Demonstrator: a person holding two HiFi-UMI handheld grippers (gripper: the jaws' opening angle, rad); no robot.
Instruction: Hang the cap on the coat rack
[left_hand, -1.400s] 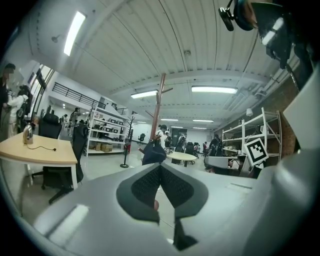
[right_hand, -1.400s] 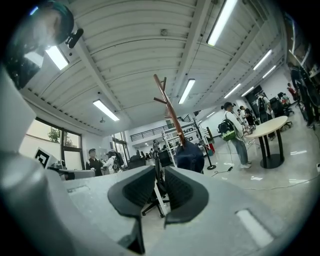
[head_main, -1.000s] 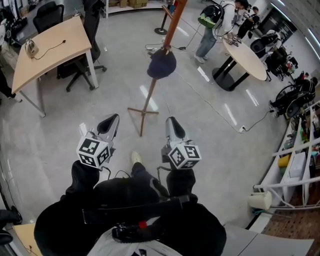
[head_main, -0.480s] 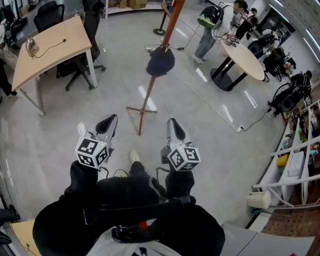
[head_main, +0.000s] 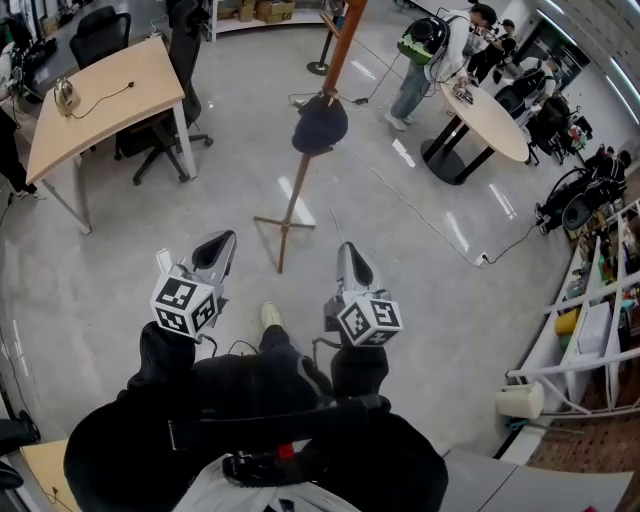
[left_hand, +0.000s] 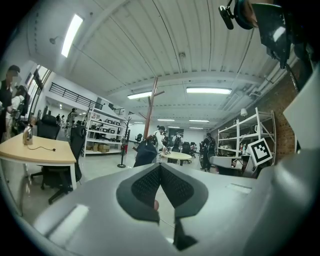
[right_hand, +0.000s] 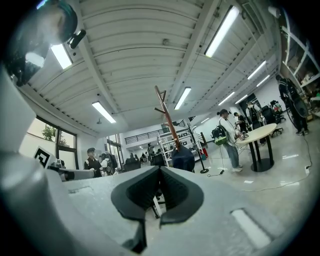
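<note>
**Status: Cap on Rack, Both Grippers Clear**

1. Task item. The dark navy fabric cap (head_main: 321, 122) hangs on the slim brown wooden coat rack (head_main: 298, 195), partway up its pole and above the cross-shaped foot. Neither gripper touches it. Both gripper views show the cap ahead of the jaws and well apart from them.

2. Left gripper (head_main: 222, 241). It is held level and points toward the rack. In the left gripper view the two dark ribbed pads (left_hand: 146, 185) meet at their tips, with nothing clamped between them.

3. Right gripper (head_main: 346, 249). It is held level beside the left unit and also points toward the rack. Its jaws have just been closing. The right gripper view shows the pads together with nothing between them.

4. Surroundings. The rack stands on a glossy grey floor (head_main: 120, 260). A light wooden desk (head_main: 100, 100) stands at the left. A round pale table (head_main: 492, 118) stands at the upper right, with a person carrying a green backpack (head_main: 425, 45) next to it. White metal shelving (head_main: 590, 335) lines the right edge.
</note>
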